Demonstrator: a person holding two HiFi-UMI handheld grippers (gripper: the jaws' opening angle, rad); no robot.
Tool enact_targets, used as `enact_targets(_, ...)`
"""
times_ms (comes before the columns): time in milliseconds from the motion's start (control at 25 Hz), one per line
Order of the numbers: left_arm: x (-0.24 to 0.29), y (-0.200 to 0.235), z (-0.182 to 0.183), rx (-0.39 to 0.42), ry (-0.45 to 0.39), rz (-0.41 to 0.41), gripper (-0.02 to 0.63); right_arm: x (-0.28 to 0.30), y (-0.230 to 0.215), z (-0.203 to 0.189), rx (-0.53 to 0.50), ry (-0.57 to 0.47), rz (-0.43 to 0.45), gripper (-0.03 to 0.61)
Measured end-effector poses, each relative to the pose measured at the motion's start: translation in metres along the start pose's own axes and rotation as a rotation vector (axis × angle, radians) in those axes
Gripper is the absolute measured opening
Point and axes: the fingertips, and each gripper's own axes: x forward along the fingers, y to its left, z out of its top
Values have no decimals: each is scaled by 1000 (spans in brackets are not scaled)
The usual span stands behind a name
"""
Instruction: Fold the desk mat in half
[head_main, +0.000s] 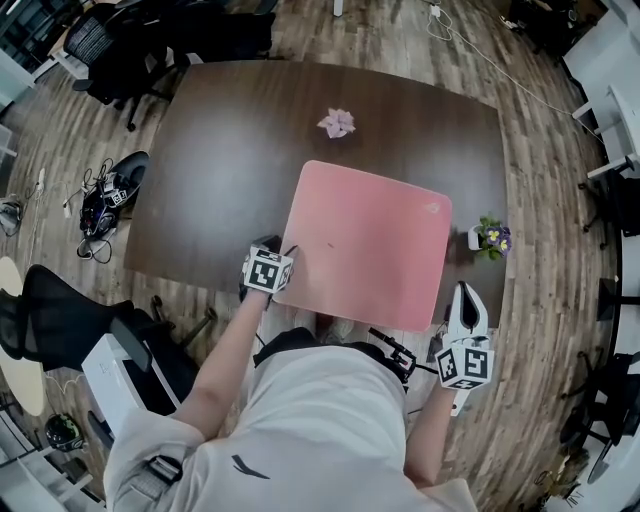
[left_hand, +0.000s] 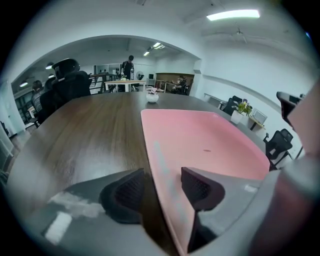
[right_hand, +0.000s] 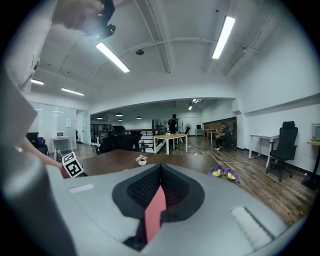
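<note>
Left gripper (left_hand: 162, 186) straddles the desk mat (left_hand: 200, 140) edge; right gripper (right_hand: 159, 192) pinches it.

In the right gripper view, the body of the right gripper (right_hand: 159, 192) fills the lower half of the frame, so only a thin pink sliver of the desk mat (right_hand: 155, 212) shows, pinched between its jaws. In the left gripper view, the mat's near edge runs off the bottom of the frame past the left gripper (left_hand: 162, 187), and a blurred pale shape at the right edge cannot be identified. In the head view, the pink object (head_main: 337, 123) at upper centre is too small to name.
</note>
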Motion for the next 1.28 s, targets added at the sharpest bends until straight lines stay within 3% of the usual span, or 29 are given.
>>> enact_targets(240, 3, -3, 2, 11, 54, -1, 229, 5, 5, -1, -1, 2, 16, 2)
enact_targets(360, 2, -5, 9, 34, 72, 13, 178, 6, 10, 0, -6, 0, 29, 2)
enact_targets(680, 0, -8, 9, -26, 86, 33, 166, 4, 14, -5, 0, 12, 45, 2)
enact_targets(1160, 0, -10, 5, -179, -59, 8, 87, -3, 16, -10, 9, 16, 61, 2)
enact_targets(1280, -1, -13, 4, -179, -86, -3, 64, -7, 13, -10, 11, 17, 55, 2)
